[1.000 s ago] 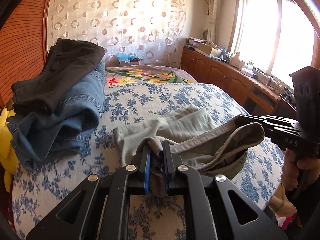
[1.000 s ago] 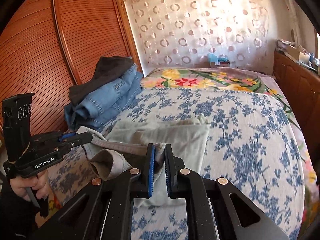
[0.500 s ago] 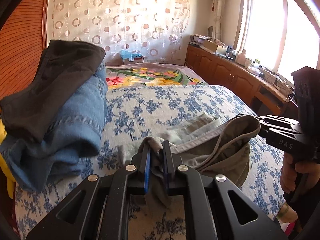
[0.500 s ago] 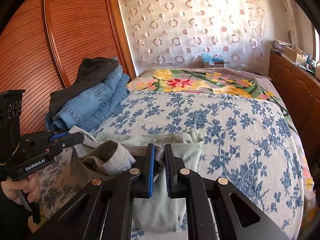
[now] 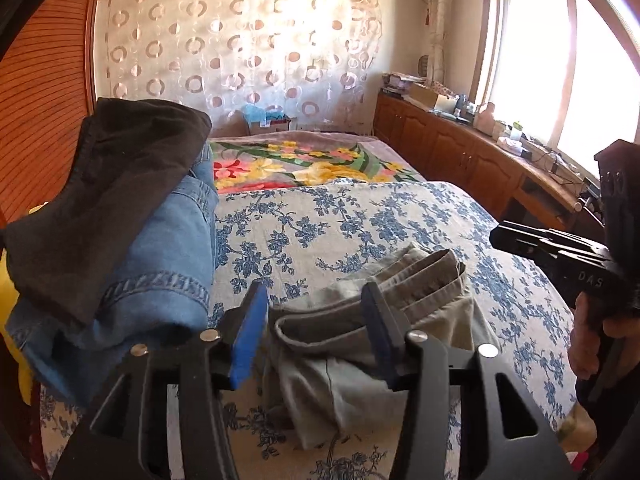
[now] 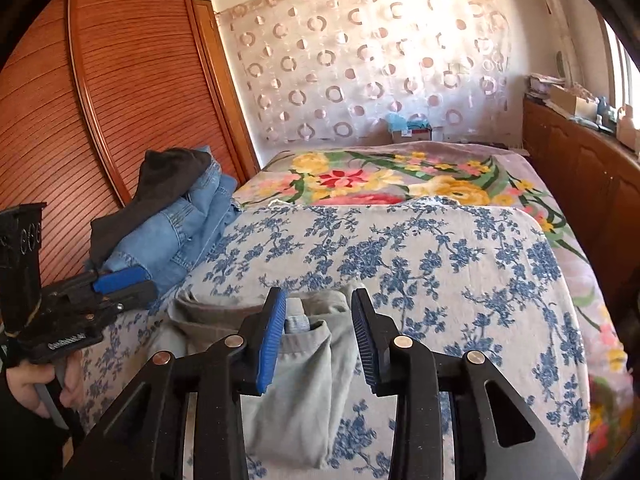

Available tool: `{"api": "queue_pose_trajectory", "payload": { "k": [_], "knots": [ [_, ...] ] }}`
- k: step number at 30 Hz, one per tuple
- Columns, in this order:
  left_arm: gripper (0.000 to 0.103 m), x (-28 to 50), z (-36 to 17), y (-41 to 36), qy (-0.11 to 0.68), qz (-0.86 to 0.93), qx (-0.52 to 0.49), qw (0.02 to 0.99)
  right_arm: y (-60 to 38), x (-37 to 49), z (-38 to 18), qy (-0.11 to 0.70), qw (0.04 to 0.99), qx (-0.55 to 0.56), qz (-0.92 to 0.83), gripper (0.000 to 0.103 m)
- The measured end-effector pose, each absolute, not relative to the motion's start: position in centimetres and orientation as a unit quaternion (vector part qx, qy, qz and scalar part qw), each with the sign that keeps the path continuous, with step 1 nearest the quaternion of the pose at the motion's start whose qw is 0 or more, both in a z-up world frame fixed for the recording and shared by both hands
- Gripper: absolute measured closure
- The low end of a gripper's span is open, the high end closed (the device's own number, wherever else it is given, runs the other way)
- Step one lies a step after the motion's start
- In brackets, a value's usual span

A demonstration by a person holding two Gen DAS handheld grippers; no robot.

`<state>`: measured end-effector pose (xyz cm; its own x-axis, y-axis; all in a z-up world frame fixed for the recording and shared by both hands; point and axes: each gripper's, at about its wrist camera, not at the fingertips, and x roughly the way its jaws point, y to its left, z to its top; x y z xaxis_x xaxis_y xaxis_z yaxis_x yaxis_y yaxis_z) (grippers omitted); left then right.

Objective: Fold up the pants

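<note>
One folded khaki pants (image 5: 360, 332), waistband nearest

The bed (image 6: 460, 264) wears a blue-flowered cover, with a bright floral blanket (image 6: 392, 176) across its far end. Folded grey-green pants (image 5: 400, 300) lie on the cover near the front edge. At the left side sits a pile of jeans (image 5: 168, 264) topped by a dark garment (image 5: 120, 184).
</note>
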<state>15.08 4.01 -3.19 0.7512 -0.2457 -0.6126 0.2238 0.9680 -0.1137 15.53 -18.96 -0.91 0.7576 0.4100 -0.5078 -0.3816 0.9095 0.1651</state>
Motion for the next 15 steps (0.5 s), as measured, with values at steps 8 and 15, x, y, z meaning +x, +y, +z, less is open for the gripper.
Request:
{"api": "queue_pose_trajectory", "payload": {
  "k": [8, 15],
  "knots": [
    [0.053, 14.6, -5.7, 4.9, 0.360, -0.115, -0.015, 0.926, -18.0, 15.5, -3.2, 0.310, 0.920, -0.018, 0.238, 0.067],
    [0.053, 14.9, -7.9, 4.5, 0.388, -0.130, -0.008, 0.912, -16.8, 17.7, -4.3, 0.337, 0.907, -0.027, 0.251, 0.068]
  ]
}}
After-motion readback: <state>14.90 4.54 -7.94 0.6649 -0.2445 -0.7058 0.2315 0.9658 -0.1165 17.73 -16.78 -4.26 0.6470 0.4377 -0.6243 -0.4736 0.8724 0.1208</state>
